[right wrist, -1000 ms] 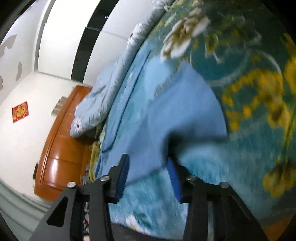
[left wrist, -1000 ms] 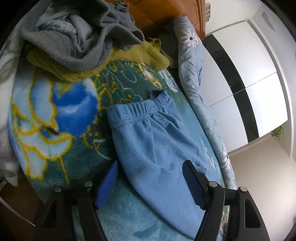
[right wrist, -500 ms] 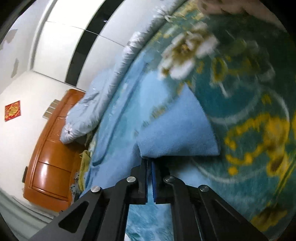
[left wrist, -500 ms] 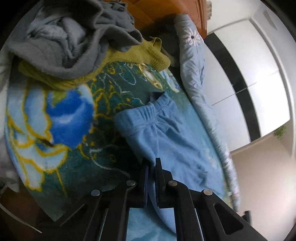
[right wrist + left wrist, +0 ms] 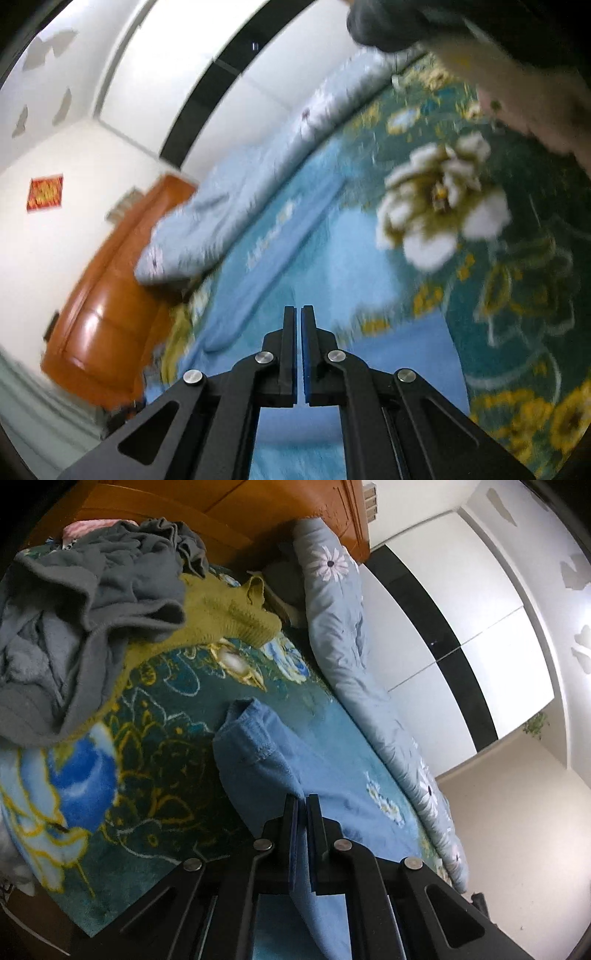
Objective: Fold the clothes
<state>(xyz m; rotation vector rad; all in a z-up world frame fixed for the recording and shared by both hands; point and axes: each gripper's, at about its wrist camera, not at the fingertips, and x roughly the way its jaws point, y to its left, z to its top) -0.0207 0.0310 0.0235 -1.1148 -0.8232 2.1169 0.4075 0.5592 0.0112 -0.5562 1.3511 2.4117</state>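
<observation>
Light blue trousers (image 5: 255,760) lie on a teal floral blanket (image 5: 162,709) on the bed. My left gripper (image 5: 303,801) is shut on the trousers near the waistband, and the cloth is lifted and hangs between the jaws. In the right wrist view my right gripper (image 5: 298,314) is shut on the other end of the trousers (image 5: 399,354), raised above the blanket (image 5: 517,280). That view is blurred.
A pile of grey clothes (image 5: 81,602) on a yellow-green sweater (image 5: 229,616) sits at the blanket's far left. A pale blue flowered quilt (image 5: 347,653) runs along the far side. A wooden headboard (image 5: 107,314) and white wardrobe doors (image 5: 472,635) stand behind.
Both grippers closed on the trousers about half a second ago. Since then both have lifted, pulling the cloth up off the blanket.
</observation>
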